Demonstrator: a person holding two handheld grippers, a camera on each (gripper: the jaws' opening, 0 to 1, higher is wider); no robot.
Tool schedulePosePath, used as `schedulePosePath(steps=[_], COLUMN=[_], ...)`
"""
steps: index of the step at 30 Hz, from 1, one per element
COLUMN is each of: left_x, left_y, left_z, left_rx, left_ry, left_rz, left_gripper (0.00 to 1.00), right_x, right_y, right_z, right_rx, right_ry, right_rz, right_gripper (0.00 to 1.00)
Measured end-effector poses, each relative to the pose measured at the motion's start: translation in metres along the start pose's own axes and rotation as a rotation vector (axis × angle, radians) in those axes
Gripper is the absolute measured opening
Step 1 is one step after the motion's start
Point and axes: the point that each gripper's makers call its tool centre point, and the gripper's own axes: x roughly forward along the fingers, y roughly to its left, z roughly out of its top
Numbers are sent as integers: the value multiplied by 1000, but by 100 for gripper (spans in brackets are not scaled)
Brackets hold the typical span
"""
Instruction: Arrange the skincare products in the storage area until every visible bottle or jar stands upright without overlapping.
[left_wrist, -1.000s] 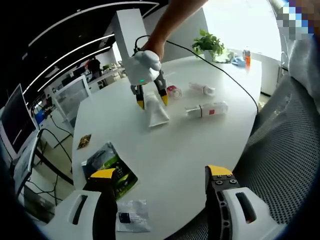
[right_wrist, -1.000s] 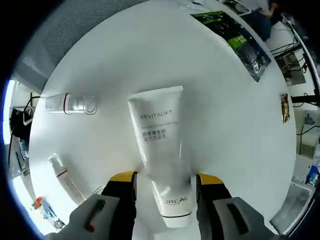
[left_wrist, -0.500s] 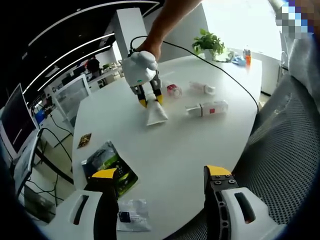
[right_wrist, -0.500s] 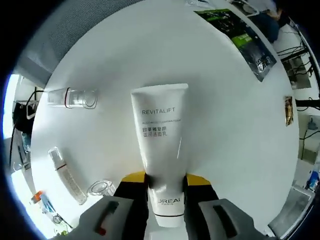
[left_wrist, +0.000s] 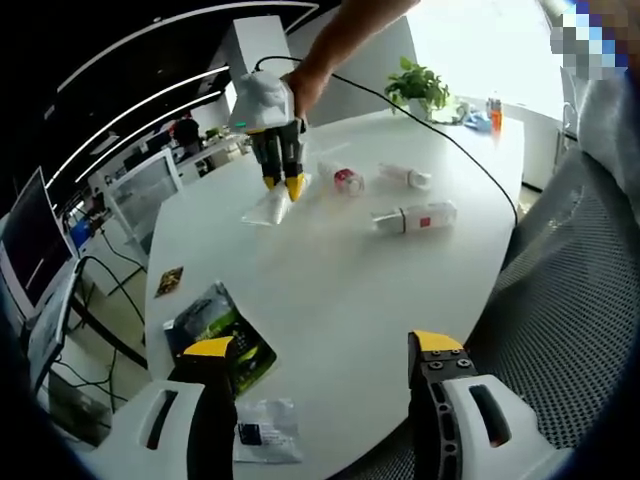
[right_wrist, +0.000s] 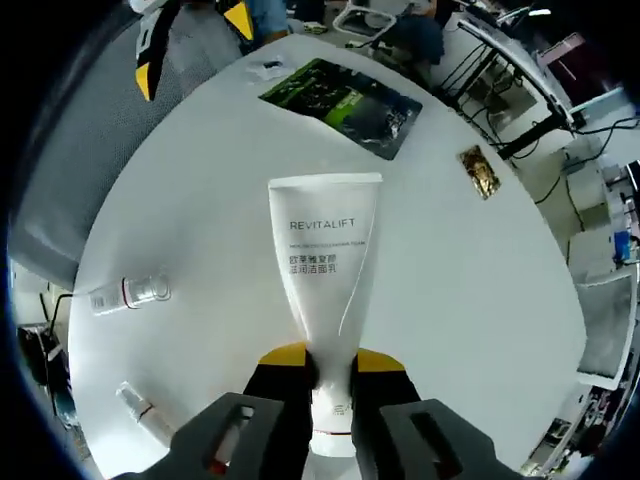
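On the white table (left_wrist: 330, 300), green packet (left_wrist: 225, 340) near the left tongs (left_wrist: 325, 350), spread wide and empty, low at the edge. Further along, right tongs (right_wrist: 333, 362) clamped on the cap end of the white cream tube (right_wrist: 325, 250), lifted at a slant, likely for standing on its cap. Beyond, clear bottle (left_wrist: 412, 218), pump bottle (left_wrist: 405, 177) and small jar (left_wrist: 346, 181) lying flat, awaiting righting.
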Motion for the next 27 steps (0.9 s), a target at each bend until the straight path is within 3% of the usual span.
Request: schedulePosePath(steps=[10, 19, 27], left_x=[0, -1, 0], left_y=[0, -2, -6], left_z=[1, 4, 4], left_rx=[2, 25, 37], left_ry=[-6, -13, -14], left_rz=[0, -7, -23], left_gripper=[66, 68, 71], right_x=[-44, -108, -158], right_y=[-5, -1, 19], right_z=[33, 60, 76], right_rx=[194, 482, 664], right_ry=[-181, -424, -645], right_rz=[-179, -372, -461], right_gripper=[8, 8, 9])
